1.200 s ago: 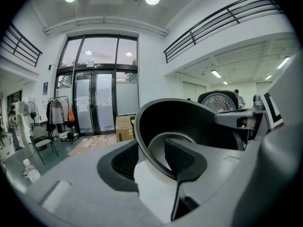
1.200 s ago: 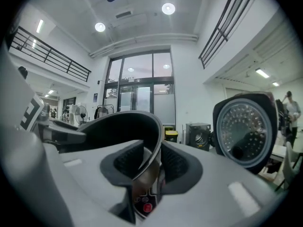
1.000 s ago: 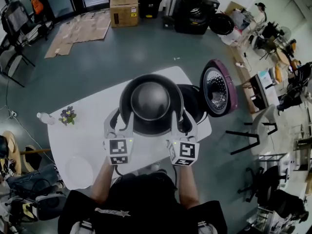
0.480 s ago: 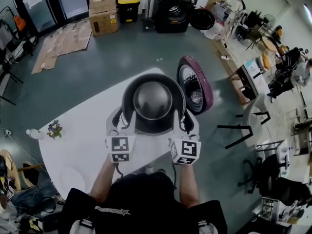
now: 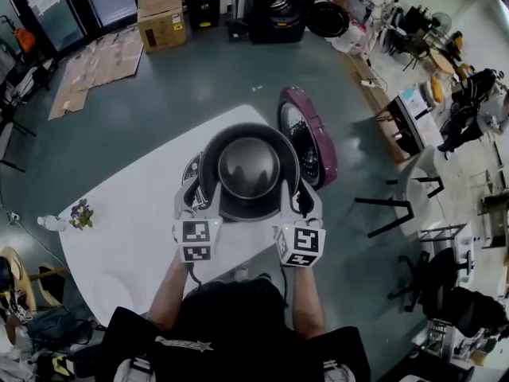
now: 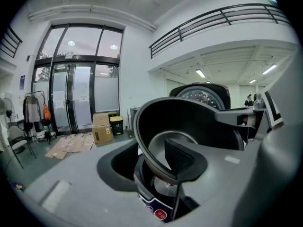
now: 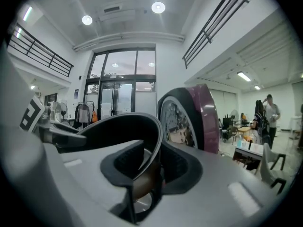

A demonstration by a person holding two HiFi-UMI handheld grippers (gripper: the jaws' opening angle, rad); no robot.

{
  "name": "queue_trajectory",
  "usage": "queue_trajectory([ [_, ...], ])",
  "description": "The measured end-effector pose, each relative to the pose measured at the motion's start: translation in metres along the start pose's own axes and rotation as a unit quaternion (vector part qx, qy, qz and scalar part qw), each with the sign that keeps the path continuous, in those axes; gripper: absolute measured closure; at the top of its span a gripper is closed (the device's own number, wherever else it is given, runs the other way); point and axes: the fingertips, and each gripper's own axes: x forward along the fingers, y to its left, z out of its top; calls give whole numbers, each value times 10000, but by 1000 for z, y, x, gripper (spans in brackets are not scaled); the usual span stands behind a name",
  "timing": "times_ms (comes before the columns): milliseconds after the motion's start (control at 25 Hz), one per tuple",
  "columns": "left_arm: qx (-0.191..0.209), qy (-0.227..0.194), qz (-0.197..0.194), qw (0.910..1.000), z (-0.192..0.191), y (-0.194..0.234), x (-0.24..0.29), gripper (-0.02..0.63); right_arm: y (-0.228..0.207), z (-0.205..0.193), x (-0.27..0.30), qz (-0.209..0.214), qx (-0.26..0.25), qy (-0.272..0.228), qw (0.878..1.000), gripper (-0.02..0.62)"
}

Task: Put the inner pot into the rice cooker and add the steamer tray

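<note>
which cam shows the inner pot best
Head view: it looks straight down into the inner pot, rim and base both visible. Left gripper view shows part of its interior; right gripper view shows mostly the rim edge-on between its jaws.

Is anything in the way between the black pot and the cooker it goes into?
Nothing visible. The inner pot hangs right over the rice cooker, the lid stands open to the side, and what shows of the cooker's inside beneath the pot looks bare.

Inner pot [image 5: 249, 168] above rice cooker [image 5: 191, 171], at table's [image 5: 119, 245] far corner; lid [image 5: 312, 134] upright just right. Left gripper [image 5: 199, 201] and right gripper [image 5: 300, 202] clamp opposite rims.
</note>
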Motion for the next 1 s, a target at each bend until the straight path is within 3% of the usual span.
queue_trajectory([
  [600,113,967,-2,9952,-47,1,31,422,-3,-53,24,-35,314,733,9968,488],
  [1000,391,1766,15,9835,-82,1,53,417,-5,-88,39,-92,471,1173,9919,489],
])
